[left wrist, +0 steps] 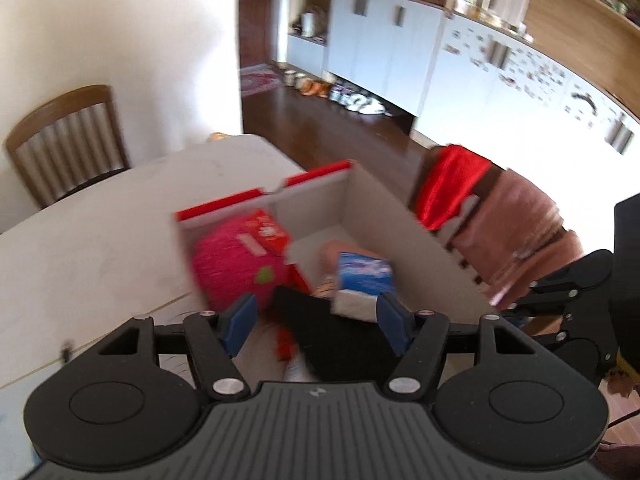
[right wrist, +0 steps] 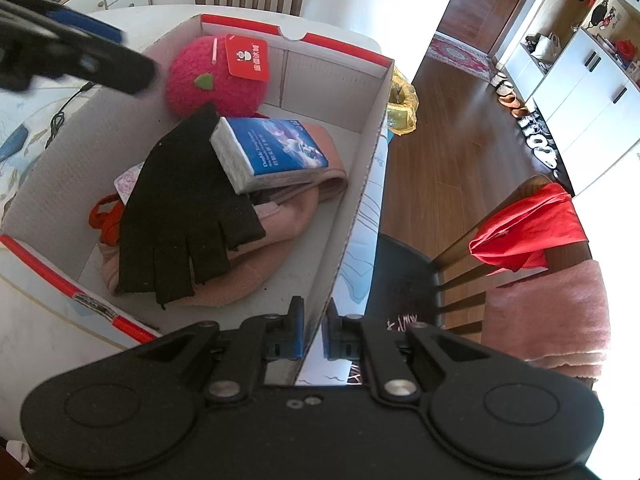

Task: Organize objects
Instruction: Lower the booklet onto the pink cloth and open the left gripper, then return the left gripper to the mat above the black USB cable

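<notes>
- Right gripper [right wrist: 313,330] is clenched on the near side wall of the open white cardboard box with red rim [right wrist: 352,196], one blue pad on the inside face and one on the outside.
- Left gripper [left wrist: 316,322] hangs released above the box's near end, its blue pads wide apart with nothing between them; in the right wrist view it shows as a blurred black shape at upper left, over the box's far-left wall.
- Ahead of the right gripper, inside the box, lies a black fingerless knit glove [right wrist: 184,216], its fingers pointing toward the gripper, draped over a pink fleece garment [right wrist: 256,272].
- Beyond the glove, a blue-and-white tissue packet [right wrist: 272,152] rests tilted on the pink garment, touching the glove's edge.
- At the far end of the box sits a fuzzy pink strawberry-shaped plush [right wrist: 212,76] with a red hang tag [right wrist: 246,58].
- An orange-red item [right wrist: 105,218] peeks out left of the glove; what it is cannot be told.
- Box stands on a white table [left wrist: 92,232], close to its edge.
- To the right of the right gripper stands a wooden chair [right wrist: 472,276] with a red cloth [right wrist: 528,232] and a pink towel [right wrist: 548,312] over its back.
</notes>
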Tool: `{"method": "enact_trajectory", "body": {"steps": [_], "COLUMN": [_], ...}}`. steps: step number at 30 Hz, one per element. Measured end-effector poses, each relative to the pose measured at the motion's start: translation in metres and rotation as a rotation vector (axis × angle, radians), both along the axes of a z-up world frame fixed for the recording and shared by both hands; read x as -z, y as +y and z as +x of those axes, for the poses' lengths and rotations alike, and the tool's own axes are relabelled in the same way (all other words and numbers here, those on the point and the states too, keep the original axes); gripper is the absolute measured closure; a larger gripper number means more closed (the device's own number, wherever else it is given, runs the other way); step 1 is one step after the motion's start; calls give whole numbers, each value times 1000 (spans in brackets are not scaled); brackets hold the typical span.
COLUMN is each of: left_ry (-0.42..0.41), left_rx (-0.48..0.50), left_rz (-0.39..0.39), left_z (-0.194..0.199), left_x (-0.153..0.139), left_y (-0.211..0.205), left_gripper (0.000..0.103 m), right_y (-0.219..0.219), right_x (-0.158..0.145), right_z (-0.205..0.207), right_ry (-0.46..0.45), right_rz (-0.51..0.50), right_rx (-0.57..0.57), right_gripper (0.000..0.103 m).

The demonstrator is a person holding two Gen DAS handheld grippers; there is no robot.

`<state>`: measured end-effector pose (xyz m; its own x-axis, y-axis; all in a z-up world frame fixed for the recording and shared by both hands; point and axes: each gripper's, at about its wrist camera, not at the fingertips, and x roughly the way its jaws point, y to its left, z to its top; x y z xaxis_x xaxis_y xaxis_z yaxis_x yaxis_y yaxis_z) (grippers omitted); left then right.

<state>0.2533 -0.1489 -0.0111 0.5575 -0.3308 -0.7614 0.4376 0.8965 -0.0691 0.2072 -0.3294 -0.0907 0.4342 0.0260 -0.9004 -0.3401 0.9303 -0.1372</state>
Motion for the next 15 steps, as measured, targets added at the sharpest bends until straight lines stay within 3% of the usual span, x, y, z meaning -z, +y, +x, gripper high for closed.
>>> {"method": "enact_trajectory", "body": {"steps": [6,15], "left_ry": [0,73], "left_rx": [-121,-338], "left_rz": [5,45], "left_z": [-5,13], "left_x": [-4,25], "left_y": [56,141], "left_gripper": [38,20], "right_y": [1,4], "right_x": [0,0], "right_z": [1,1], "right_ry": [5,12], "right_rz": [-6,-11], "right_rx": [-3,-8], "right_gripper": [95,93]}}
